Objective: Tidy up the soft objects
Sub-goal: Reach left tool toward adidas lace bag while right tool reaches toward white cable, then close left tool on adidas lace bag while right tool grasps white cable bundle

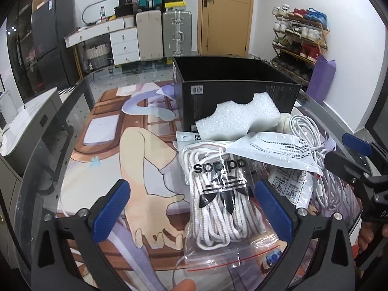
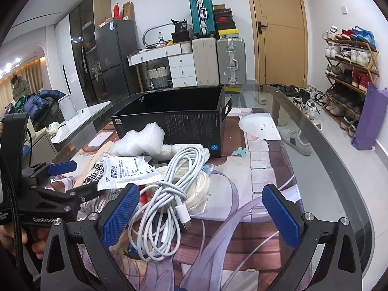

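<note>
Between the wide-spread pads of the left gripper (image 1: pixel 192 214) lay a zip bag of white laces (image 1: pixel 219 203), ungripped. The right gripper (image 2: pixel 201 214), equally wide and empty, hovered beside the coiled white cable (image 2: pixel 169 194). Beyond them white foam (image 1: pixel 238 116) leaned against the open black box (image 1: pixel 232 89).

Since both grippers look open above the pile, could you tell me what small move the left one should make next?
Probably lower the left gripper and close on the bag of white laces: the bag already lies between its open fingers, and the open black box stands just behind.
</note>
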Motion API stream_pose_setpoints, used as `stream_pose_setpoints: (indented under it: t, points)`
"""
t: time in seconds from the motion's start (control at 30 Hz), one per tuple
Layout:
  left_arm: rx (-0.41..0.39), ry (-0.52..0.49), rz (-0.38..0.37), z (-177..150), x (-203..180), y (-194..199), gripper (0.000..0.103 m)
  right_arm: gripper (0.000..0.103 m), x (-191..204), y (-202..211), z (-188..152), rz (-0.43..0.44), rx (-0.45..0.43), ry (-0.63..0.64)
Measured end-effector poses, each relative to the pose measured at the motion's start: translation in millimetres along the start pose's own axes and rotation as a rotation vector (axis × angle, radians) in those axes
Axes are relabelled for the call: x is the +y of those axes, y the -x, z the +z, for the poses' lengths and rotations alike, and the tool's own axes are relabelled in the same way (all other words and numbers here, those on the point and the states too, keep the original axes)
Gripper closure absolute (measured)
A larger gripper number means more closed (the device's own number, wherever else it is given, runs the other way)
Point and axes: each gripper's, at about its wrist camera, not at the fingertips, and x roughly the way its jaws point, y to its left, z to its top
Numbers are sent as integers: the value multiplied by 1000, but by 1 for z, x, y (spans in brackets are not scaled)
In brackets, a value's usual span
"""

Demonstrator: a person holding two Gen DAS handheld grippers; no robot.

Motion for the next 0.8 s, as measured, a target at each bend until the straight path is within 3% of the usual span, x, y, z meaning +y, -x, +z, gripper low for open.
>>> stream_pose_setpoints:
  t: [0.33, 0.6, 0.67, 0.8]
  points:
    - [35, 0, 9, 2, 5, -5, 0, 0, 2, -14, 4, -61, 50, 5]
    - [68, -4, 30, 2, 4, -10, 1, 1, 9, -25, 6, -41, 89, 20]
    - [72, -5, 24, 2, 4, -11, 3, 3, 10, -27, 7, -29, 98, 26]
    - [74, 1, -15, -1, 6, -12, 21, 11, 12, -27, 7, -7, 99, 55]
